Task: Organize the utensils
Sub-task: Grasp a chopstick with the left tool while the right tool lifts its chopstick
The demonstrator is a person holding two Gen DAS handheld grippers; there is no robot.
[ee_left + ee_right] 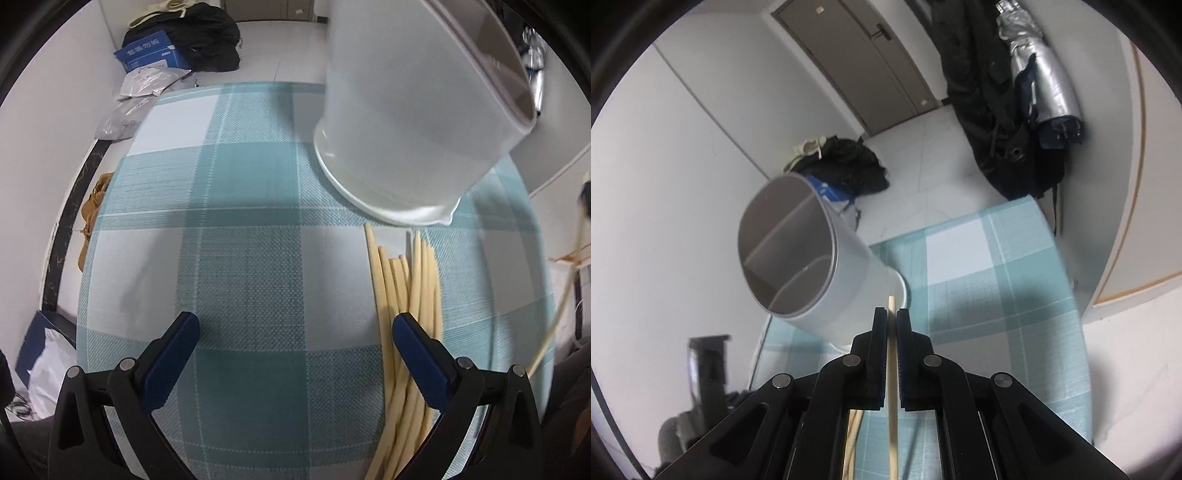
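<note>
We hold our right gripper (892,325) with its jaws pressed together on a single pale chopstick (892,387), whose squared tip pokes out just past the pads toward the white utensil holder (827,266). That holder stands on the teal plaid tablecloth (990,280), its divided mouth open toward us. Our left gripper (295,328) hangs over the cloth with its jaws wide apart and nothing between them. The remaining chopsticks (402,295) lie bundled on the cloth just in front of the holder, passing under our left gripper's right-hand finger.
</note>
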